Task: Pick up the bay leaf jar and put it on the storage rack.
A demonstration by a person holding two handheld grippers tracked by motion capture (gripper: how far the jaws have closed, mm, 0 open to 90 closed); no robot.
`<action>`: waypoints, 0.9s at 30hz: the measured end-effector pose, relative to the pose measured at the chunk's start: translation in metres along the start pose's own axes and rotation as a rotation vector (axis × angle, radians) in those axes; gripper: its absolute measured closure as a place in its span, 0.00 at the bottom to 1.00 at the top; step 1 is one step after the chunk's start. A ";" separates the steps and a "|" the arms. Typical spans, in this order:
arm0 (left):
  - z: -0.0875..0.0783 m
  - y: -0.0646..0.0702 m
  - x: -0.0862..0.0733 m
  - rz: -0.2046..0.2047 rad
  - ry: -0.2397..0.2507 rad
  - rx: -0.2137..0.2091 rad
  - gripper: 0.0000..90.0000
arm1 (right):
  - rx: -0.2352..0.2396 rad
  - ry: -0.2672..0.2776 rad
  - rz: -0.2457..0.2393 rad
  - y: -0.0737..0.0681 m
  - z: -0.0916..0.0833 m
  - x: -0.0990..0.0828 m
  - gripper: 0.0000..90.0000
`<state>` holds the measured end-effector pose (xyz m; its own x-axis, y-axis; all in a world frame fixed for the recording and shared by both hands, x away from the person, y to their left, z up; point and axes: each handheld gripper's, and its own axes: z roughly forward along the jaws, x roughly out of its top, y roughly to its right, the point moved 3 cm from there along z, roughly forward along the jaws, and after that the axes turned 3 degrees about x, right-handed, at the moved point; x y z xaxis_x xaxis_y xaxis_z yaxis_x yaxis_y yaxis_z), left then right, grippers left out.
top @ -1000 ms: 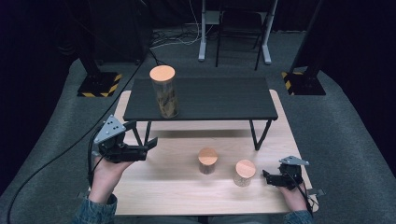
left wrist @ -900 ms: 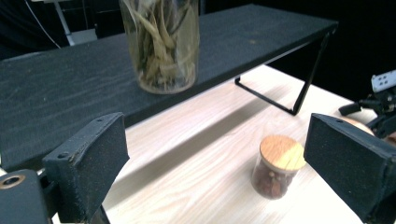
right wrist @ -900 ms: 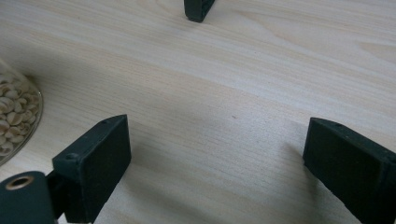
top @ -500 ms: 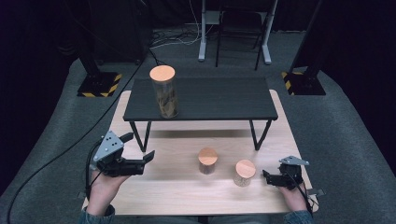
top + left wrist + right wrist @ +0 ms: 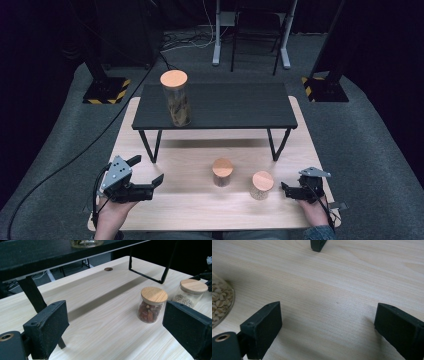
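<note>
On the pale wooden table (image 5: 165,210), midway between the two hands, stands the small jar with dark contents (image 5: 222,173) under a wooden lid; the left gripper (image 5: 148,176), jaws spread and empty, points at it from well apart. Glass walls look stiff, slick and breakable, so I'd take the body just below the lid; probably light. Just beside the seed jar (image 5: 261,184), the right gripper (image 5: 285,188) rests wide apart, pinching nothing.

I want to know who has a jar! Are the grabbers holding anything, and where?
Nothing is held. The left gripper and the right gripper both stand open over bare wood, with the two small jars untouched between them.
</note>
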<state>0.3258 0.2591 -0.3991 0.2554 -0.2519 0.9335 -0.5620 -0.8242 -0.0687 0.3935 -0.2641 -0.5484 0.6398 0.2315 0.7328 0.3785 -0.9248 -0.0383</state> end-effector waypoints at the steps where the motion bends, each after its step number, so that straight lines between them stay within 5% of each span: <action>1: 0.000 0.000 -0.002 -0.002 0.005 0.002 0.07 | 0.000 0.000 0.000 0.000 0.000 0.000 0.07; 15: 0.013 -0.006 -0.030 -0.013 -0.041 0.004 0.07 | -0.001 0.000 0.001 0.000 0.000 0.000 0.07; 27: 0.032 -0.017 -0.060 -0.062 -0.101 0.010 0.07 | -0.001 -0.001 0.001 0.000 0.000 0.000 0.07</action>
<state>0.3454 0.2721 -0.4655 0.3676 -0.2492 0.8960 -0.5345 -0.8450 -0.0157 0.3933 -0.2640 -0.5484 0.6405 0.2308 0.7324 0.3772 -0.9253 -0.0383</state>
